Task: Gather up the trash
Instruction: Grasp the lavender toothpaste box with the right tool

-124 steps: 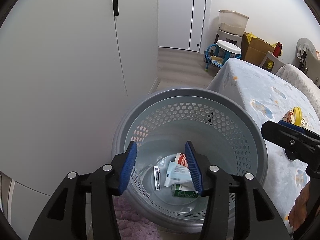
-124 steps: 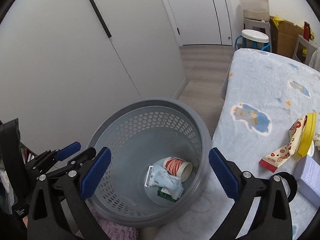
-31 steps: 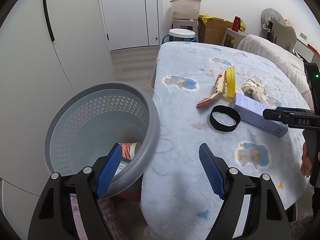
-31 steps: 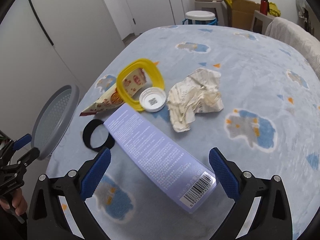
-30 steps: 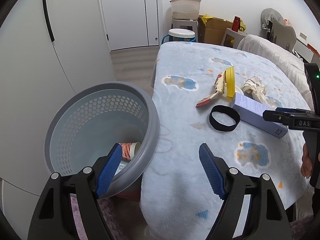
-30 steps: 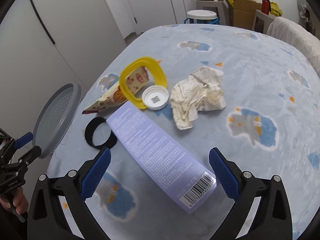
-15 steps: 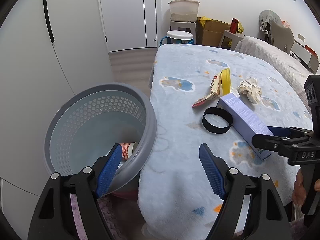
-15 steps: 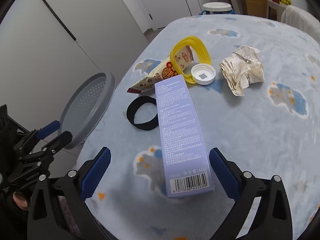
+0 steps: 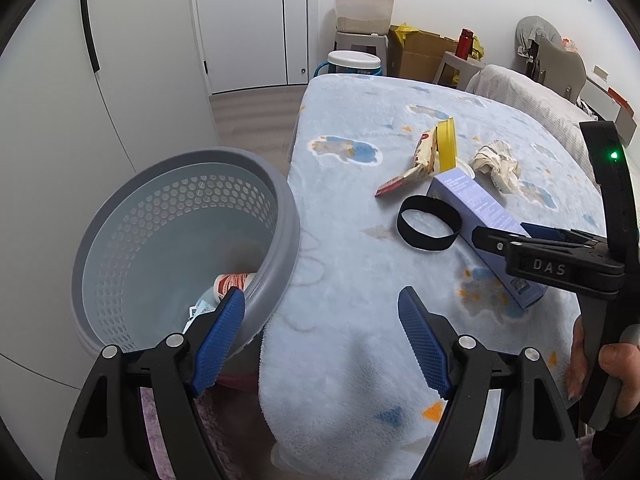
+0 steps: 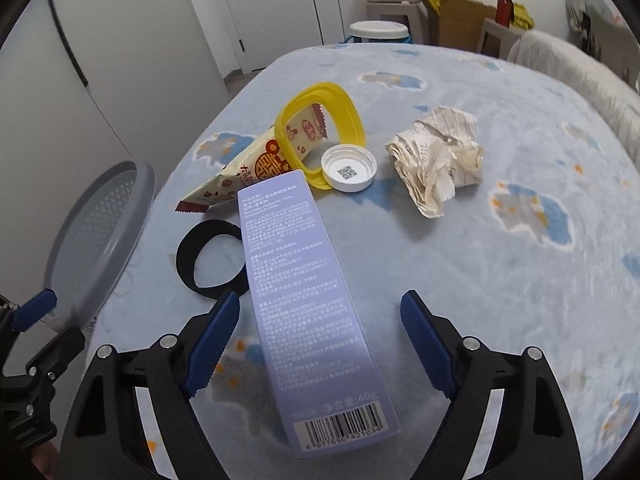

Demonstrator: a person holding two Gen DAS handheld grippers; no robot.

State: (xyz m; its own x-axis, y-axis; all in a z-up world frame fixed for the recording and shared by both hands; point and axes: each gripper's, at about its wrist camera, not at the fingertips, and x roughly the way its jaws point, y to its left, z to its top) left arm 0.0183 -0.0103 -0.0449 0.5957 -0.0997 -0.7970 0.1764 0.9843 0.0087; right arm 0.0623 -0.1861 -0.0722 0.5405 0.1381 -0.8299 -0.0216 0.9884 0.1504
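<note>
A long lilac carton (image 10: pixel 304 300) lies on the blue blanket, between the open jaws of my right gripper (image 10: pixel 320 340), near its barcode end. It also shows in the left wrist view (image 9: pixel 480 216). Beyond it lie a black band (image 10: pixel 208 260), a snack wrapper (image 10: pixel 244 176), a yellow lid ring (image 10: pixel 320 120), a white cap (image 10: pixel 348 168) and crumpled paper (image 10: pixel 440 160). My left gripper (image 9: pixel 320 336) is open and empty, over the blanket edge beside the grey basket (image 9: pixel 280 184), which holds a paper cup (image 9: pixel 232 282).
The basket stands on the floor left of the bed, against a white wardrobe (image 9: pixel 120 80). Stools, a bin and cardboard boxes (image 9: pixel 420 52) stand at the far wall. A pillow (image 9: pixel 520 96) lies at the right.
My right gripper has come lower and closer over the lilac carton, which now lies between its jaws. The left gripper has stayed almost still beside the basket.
</note>
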